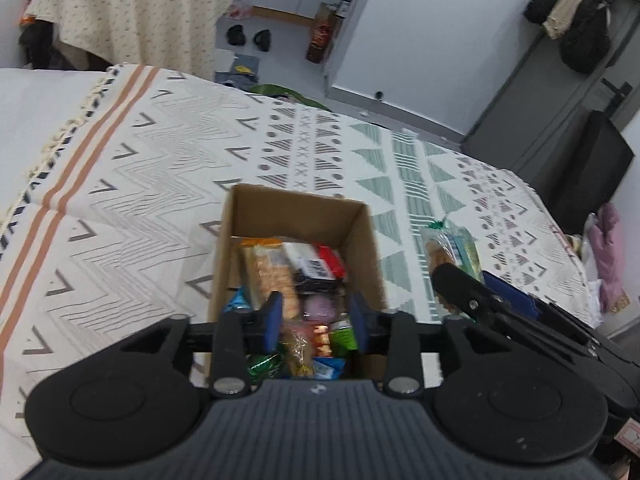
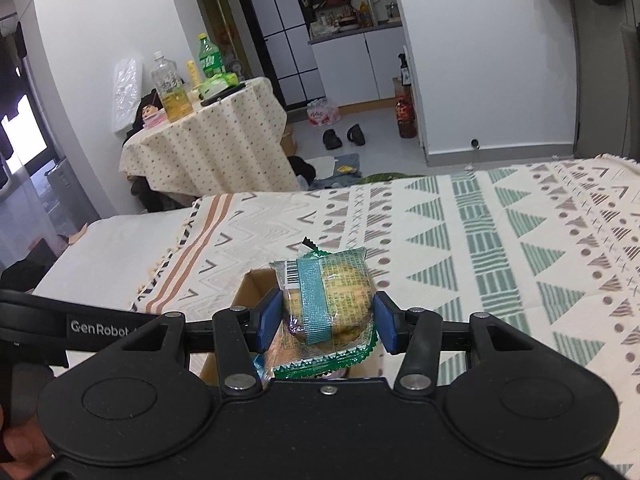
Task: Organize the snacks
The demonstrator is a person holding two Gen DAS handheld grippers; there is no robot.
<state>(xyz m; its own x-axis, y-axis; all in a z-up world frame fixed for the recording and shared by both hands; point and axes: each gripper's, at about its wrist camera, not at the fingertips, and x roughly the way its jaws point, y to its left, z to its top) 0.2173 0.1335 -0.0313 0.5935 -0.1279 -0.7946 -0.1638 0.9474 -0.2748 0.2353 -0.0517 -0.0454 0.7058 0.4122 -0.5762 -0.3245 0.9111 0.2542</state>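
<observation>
- Snacks fill the open cardboard box [image 1: 294, 216] that sits on my patterned tabletop cloth [image 1: 132, 184]; I see a long pack of peanut bars [image 1: 270, 270], a red-and-white packet [image 1: 320, 262] and several small wrapped sweets in it.
- My left claw [image 1: 316, 316] hovers over the near end of the box, its blue pads [image 1: 273, 314] spread apart with nothing between them.
- My right claw [image 2: 326, 320] pinches a clear, green-edged pastry packet [image 2: 332, 300] by its sides, the barcode end pointing away from me.
- In the left wrist view that packet [image 1: 450, 246] shows just right of the box, outside its wall, with the right claw's black body [image 1: 472, 300] below it.
- In the right wrist view the box's corner [image 2: 250, 284] lies under and to the left of the packet.
</observation>
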